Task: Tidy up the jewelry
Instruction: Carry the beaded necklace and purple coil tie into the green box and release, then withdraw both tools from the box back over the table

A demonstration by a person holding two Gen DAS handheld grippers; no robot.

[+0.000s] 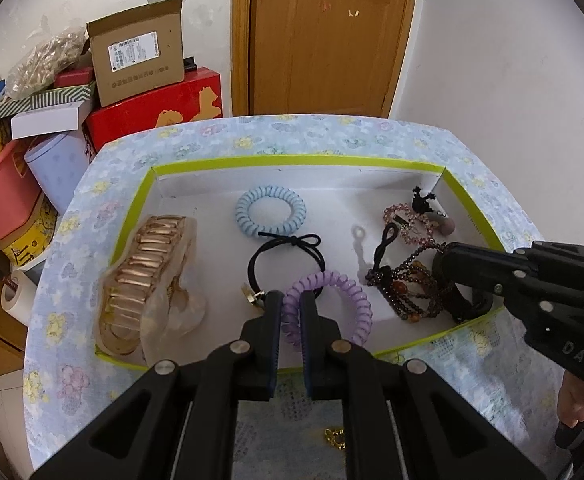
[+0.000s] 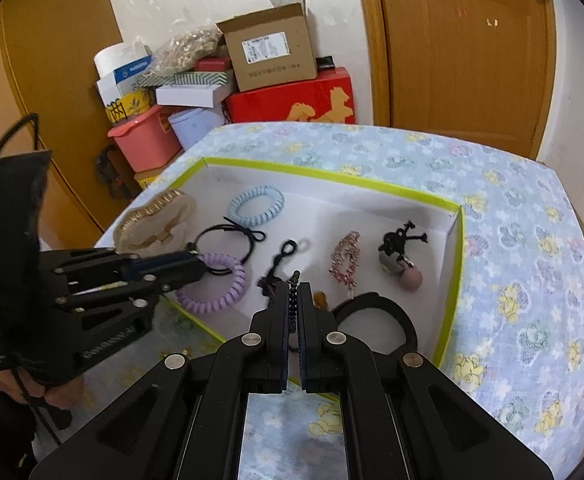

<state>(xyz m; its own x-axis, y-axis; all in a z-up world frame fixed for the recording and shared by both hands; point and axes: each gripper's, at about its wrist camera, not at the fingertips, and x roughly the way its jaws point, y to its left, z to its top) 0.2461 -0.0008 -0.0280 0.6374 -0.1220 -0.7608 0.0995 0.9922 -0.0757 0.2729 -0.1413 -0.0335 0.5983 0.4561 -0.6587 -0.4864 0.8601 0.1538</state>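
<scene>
You are pinching the purple coil tie (image 1: pixel 331 296) in your left gripper (image 1: pixel 291 300), the right gripper (image 2: pixel 291 300) seemingly clamping the bead bracelet (image 2: pixel 292 304); next, be lifting both toward twelve o'clock inside the tray (image 1: pixel 292 160).

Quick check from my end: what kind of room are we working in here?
Most likely a room in a home, doubling as storage. A wooden door stands behind the table with its floral cloth, a heap of stacked cardboard and gift boxes fills the corner, and hair ties lie in a white tray.
</scene>
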